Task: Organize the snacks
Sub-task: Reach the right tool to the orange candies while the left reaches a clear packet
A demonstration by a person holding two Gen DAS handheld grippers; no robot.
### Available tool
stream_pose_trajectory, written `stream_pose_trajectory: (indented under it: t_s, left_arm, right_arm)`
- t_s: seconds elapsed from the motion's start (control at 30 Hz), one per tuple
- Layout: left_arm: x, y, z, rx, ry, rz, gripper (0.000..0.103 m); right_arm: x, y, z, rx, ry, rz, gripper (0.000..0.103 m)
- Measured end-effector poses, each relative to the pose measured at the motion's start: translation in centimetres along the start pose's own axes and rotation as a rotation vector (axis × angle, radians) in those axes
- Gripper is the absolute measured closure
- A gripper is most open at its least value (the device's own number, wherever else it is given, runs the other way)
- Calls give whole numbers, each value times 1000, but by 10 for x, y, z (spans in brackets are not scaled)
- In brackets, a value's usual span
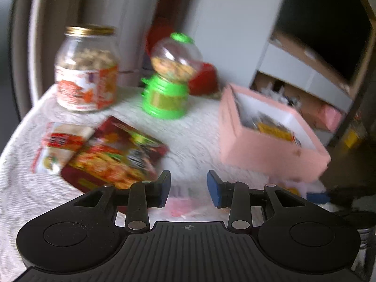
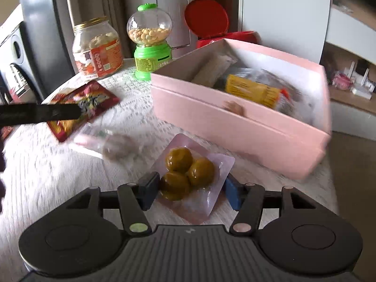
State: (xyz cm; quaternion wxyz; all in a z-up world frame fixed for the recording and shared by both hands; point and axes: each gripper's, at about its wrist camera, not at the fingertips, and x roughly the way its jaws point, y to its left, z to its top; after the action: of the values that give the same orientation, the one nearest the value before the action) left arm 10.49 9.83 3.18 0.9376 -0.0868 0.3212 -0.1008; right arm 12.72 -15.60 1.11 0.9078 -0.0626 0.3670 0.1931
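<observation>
An open pink box [image 2: 235,127] holding several snack packs stands at the right of the white-clothed table [image 2: 47,176]; the left wrist view also catches this pink box [image 1: 270,150]. My right gripper [image 2: 191,192] sits low at the near edge. Its pads press both sides of a clear packet of three olive-brown balls [image 2: 188,171]. My left gripper [image 1: 189,188] is open with nothing between its pads, over a pinkish clear packet [image 1: 185,208] lying on the cloth. In the right wrist view that arm is a black bar across a red snack packet [image 2: 94,98], beside the blurred clear packet [image 2: 112,145].
A gold-lidded jar [image 1: 87,70] and a green candy dispenser [image 1: 169,77] stand at the back. A red snack packet [image 1: 117,155] and a white-and-red one [image 1: 61,145] lie at left. A red bin [image 2: 206,21] stands behind. The table's edge [image 2: 333,188] runs right of the box.
</observation>
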Motion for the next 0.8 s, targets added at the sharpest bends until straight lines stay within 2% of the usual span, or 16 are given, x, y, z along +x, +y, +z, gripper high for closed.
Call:
stream_pose_trajectory:
  t_s: [0.07,0.13,0.3,0.43,0.8]
  left_arm:
    - [10,-10,-4,42,39,-2,64]
    - [17,-21,-11,89,76,2,64]
    - [14,-52,-20,232,116,33,64]
    - [14,-69,-27,314,132,63,63]
    - [17,-75,-27,335,133,73,63]
  right_arm:
    - [-8,-9,-10,13,-20,-5,44]
    - [-13,-17,-17,37,-34,1,39]
    - [-16,-22,-23,49,-61,15,30]
    - [-15,-21,-24,47,-64,19,28]
    - [-16,-23,-26,55,-66,23,25]
